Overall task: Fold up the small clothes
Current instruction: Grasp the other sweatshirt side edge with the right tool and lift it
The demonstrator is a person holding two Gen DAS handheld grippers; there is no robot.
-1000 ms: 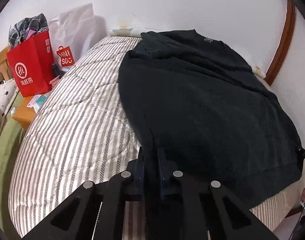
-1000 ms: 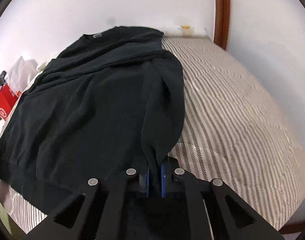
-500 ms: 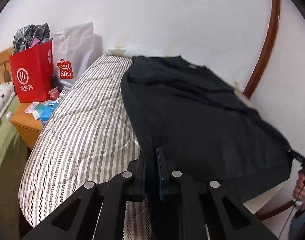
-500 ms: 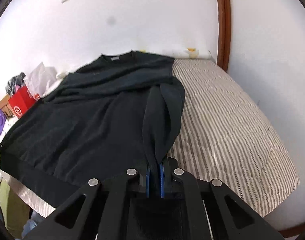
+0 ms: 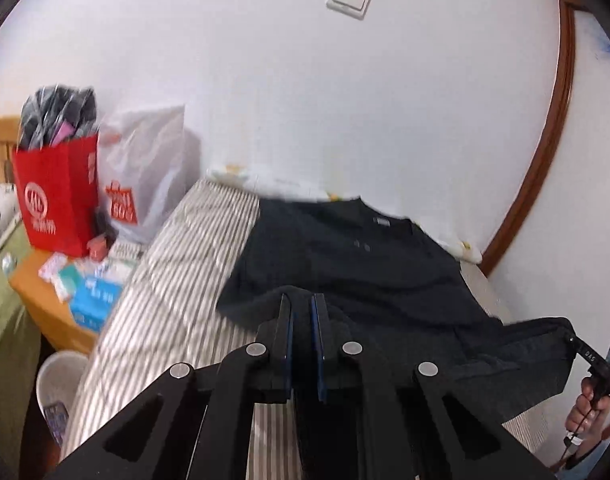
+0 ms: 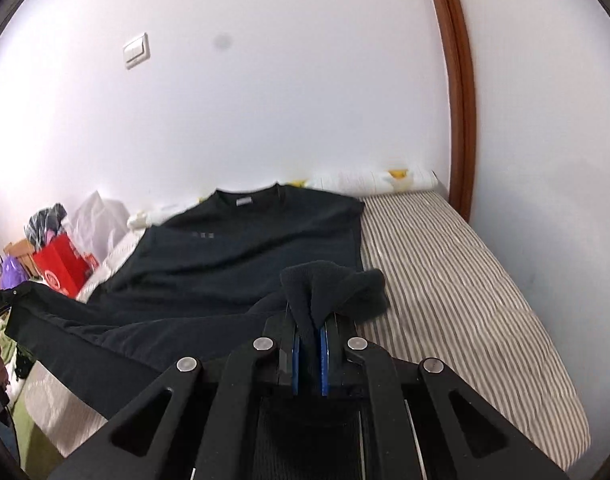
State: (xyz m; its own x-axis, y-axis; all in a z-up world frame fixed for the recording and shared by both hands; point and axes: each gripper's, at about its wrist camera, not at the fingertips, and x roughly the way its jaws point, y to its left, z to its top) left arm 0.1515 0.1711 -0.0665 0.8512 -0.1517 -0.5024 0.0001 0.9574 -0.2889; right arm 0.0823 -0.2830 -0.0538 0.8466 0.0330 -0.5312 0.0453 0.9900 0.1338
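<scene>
White walls back a striped bed [image 6: 445,264] carrying a dark sweatshirt [image 6: 241,264] ahead of both tongs; left tongs [image 5: 301,308] and right tongs [image 6: 308,320] each pinch 1 hem corner, lifted off the bed, likely to carry that edge toward the collar for a fold

Black sweatshirt [image 5: 345,264] [image 6: 241,264], crew neck with a small grey neck label, upper body flat on the striped bed, collar toward the wall. Lower part lifted off the bed, hem stretched in the air, bunched ribbed cuff [image 6: 333,284] sticking up.
</scene>
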